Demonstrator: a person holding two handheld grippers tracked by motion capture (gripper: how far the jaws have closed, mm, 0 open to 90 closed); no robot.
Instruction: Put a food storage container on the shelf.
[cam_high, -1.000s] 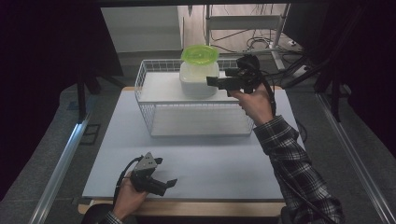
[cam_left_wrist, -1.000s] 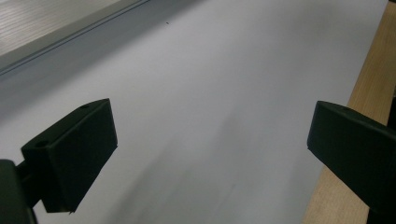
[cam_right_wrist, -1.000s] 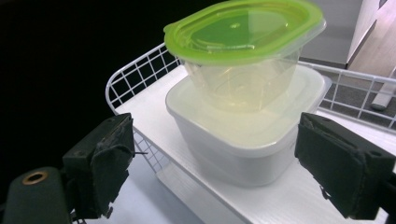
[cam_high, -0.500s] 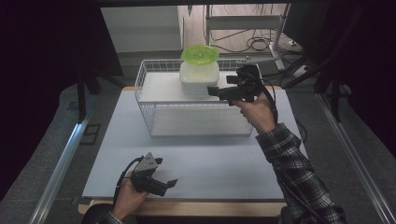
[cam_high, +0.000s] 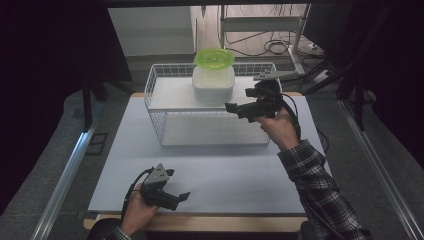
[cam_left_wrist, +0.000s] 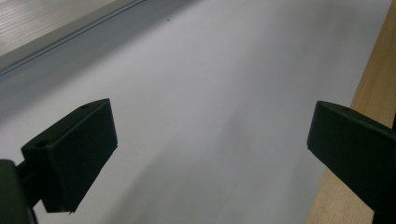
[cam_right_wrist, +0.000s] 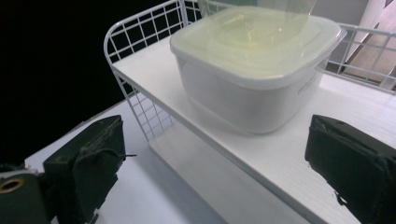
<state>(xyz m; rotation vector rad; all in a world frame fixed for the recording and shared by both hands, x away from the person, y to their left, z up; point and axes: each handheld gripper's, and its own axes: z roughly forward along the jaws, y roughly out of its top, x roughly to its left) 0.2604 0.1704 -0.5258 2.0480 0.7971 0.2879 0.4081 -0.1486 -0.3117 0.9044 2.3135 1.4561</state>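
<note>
A white lidded plastic container (cam_high: 213, 85) stands on the upper shelf of a white wire rack (cam_high: 156, 80), with a lime-green bowl (cam_high: 214, 58) resting on its lid. In the high view my right gripper (cam_high: 231, 107) hovers open just right of and nearer than the container, jaws aimed left. In the right gripper view the container (cam_right_wrist: 252, 74) sits beyond the wide-apart jaws of the right gripper (cam_right_wrist: 215, 163), with the green bowl (cam_right_wrist: 261, 5) at the top edge. My left gripper (cam_high: 177, 193) rests open at the table's front edge; the left gripper (cam_left_wrist: 210, 154) holds nothing.
A pale mat (cam_high: 225, 170) covers the table, with the wooden edge (cam_left_wrist: 369, 93) beside it. The rack's lower shelf (cam_high: 210, 131) is bare. Cables and metal frame legs (cam_high: 295, 47) lie behind the table. Aluminium rails (cam_high: 65, 175) run along both sides.
My right gripper has drawn back from the container toward the near side and dropped a little, still open. The left gripper has stayed put.
</note>
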